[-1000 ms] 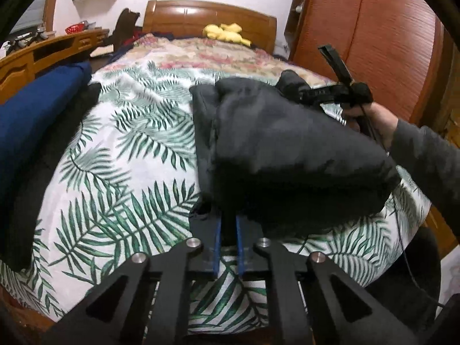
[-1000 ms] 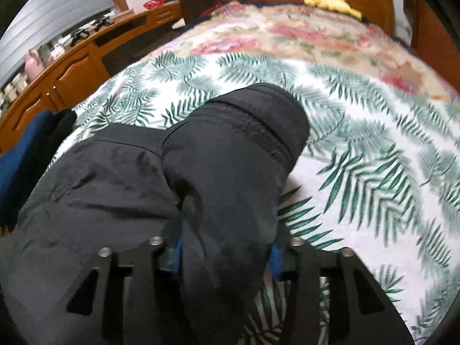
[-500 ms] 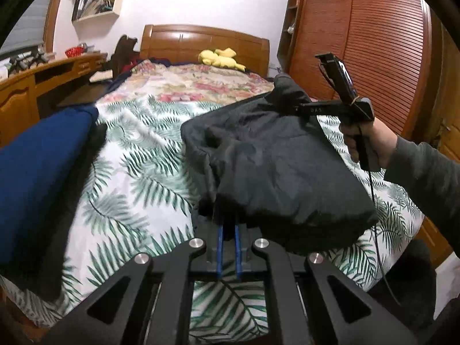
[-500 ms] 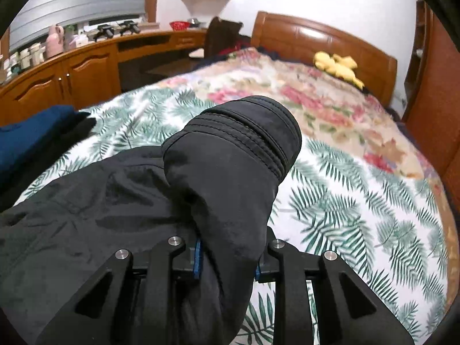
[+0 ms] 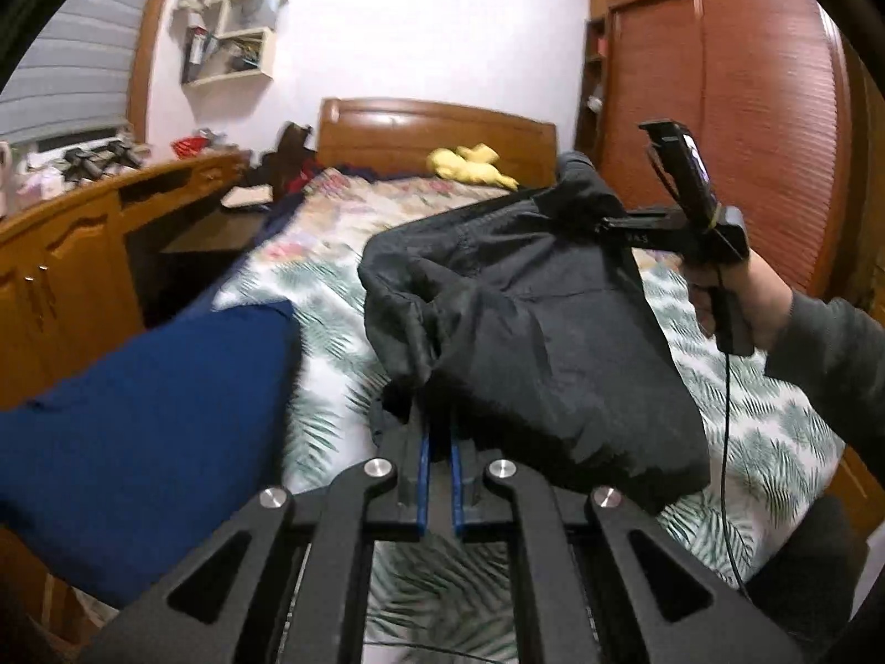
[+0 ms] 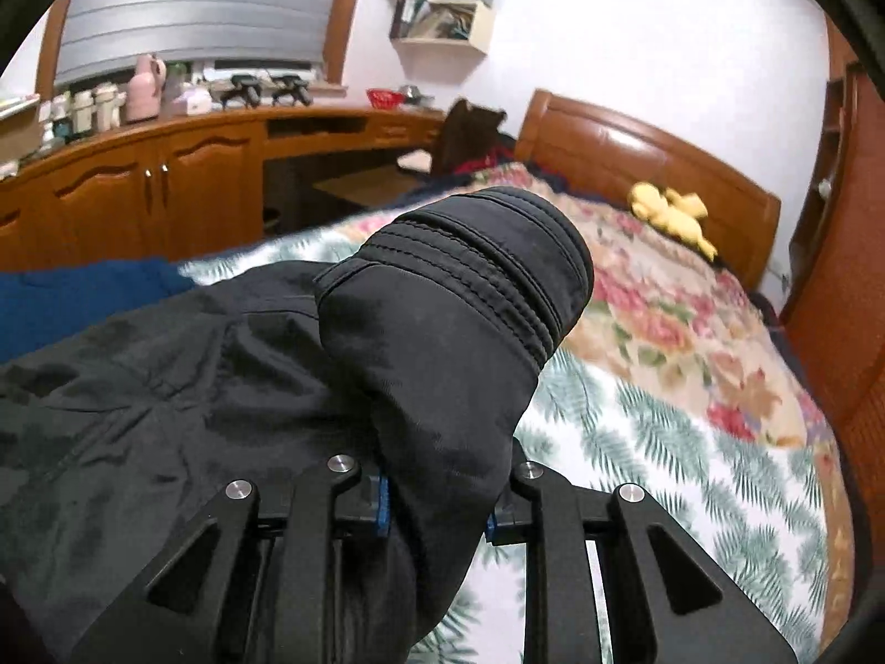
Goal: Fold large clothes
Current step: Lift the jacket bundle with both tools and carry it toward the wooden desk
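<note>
A black padded jacket [image 5: 542, 332] hangs above the palm-leaf bedspread [image 5: 774, 442], held up between both grippers. My left gripper [image 5: 437, 426] is shut on a bunched lower edge of it, the blue pads almost touching. In the right wrist view, my right gripper [image 6: 437, 503] is shut on the jacket's sleeve [image 6: 442, 387], whose ribbed cuff [image 6: 481, 265] sticks up past the fingers. The left wrist view shows that right gripper [image 5: 603, 221] from the side, in a person's hand [image 5: 741, 299], gripping the jacket's far upper corner.
A dark blue garment [image 5: 138, 415] lies on the bed's left side, close to the left gripper. Wooden cabinets and a desk [image 5: 66, 254] run along the left, a red-brown wardrobe [image 5: 746, 110] stands on the right. A yellow plush toy [image 5: 470, 163] lies by the headboard [image 5: 431, 133].
Both grippers have risen and carried the jacket up off the bedspread. The right jaws have drawn closer together on the sleeve. Both cameras now see more of the walls.
</note>
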Available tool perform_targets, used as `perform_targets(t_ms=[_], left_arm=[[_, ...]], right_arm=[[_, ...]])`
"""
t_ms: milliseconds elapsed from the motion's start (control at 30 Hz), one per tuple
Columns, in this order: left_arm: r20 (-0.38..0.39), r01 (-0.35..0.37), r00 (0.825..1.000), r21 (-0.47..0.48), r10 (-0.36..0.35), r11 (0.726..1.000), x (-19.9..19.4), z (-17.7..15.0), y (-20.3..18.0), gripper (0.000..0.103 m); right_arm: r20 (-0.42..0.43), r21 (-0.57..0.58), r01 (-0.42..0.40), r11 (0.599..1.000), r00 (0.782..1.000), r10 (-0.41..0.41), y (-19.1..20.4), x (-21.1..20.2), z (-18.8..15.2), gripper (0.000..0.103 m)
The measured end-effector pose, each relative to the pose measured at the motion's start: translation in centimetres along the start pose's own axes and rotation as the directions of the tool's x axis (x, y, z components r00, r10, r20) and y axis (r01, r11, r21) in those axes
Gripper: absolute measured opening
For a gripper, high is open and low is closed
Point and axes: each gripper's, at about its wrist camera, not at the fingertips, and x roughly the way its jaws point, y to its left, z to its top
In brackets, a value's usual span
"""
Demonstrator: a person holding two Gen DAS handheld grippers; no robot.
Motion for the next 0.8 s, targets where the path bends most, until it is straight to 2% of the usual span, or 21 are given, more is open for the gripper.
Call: perform_targets(t_ms=[133,333,500,600,733,800], left_arm=[[0.053,-0.081,0.995,0.002,0.081,0.997,-2.4,2.2,2.9,0.004],[0.080,-0.217,0.973,0.003,0.216,0.976,-5.7,3.9,8.2,0.004],[0.068,-0.339,0.938,-0.029,0.341,0.940,-8.4,4.2,13.8,0.004],[0.046,-0.413,0.908,-0.057,0.416,0.909,-10.2,4.1,17.5,0.004],[-0.014,-0.498,0.867,-0.056,0.498,0.865,-10.5,3.0,20.9,0.004],[-0.050,-0.512,0.859,-0.075,0.510,0.856,-10.1,2.0,22.4,0.004]], right_arm=[[0.042,-0.038,-0.019,0.999,0.999,0.021,3.3,0.1,4.5,0.020],[0.059,-0.075,-0.052,0.996,0.997,0.057,9.5,2.1,10.5,0.020],[0.071,-0.107,-0.129,0.986,0.988,0.137,15.9,3.4,14.4,0.020],[0.057,-0.117,-0.189,0.975,0.979,0.197,19.8,4.5,15.9,0.020],[0.012,-0.050,-0.279,0.959,0.960,0.280,23.2,7.8,15.6,0.021],[-0.030,-0.023,-0.316,0.948,0.948,0.315,24.6,9.9,14.5,0.021]])
